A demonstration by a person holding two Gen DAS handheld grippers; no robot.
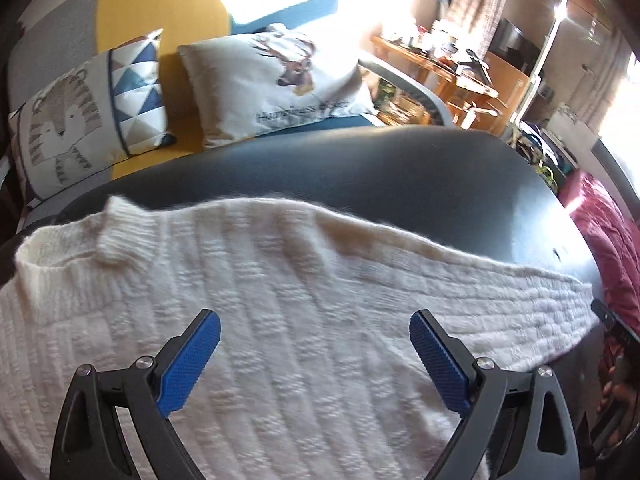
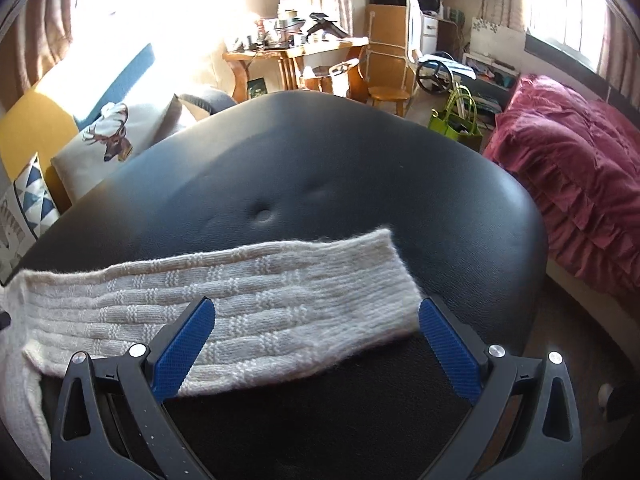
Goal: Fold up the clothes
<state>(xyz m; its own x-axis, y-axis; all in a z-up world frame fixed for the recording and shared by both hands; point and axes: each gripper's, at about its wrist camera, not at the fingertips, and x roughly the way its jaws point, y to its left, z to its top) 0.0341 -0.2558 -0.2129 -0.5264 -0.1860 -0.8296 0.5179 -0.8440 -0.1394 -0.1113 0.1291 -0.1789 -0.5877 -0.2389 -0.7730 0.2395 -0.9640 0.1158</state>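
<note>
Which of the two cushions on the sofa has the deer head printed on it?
The deer cushion, the one nearer the wooden desk. It is plain off-white with a line of text. The other cushion beside it shows a hedgehog and blue triangles.

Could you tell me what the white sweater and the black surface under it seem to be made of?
The white sweater looks like soft knitted yarn, perhaps wool: ribbed rows and fuzzy edges. The black surface looks like smooth leather or vinyl: sheen and a tufted dimple.

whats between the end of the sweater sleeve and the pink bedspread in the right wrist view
Only bare black cushion. In the right wrist view nothing lies on it between the sleeve end and the pink bedspread.
</note>
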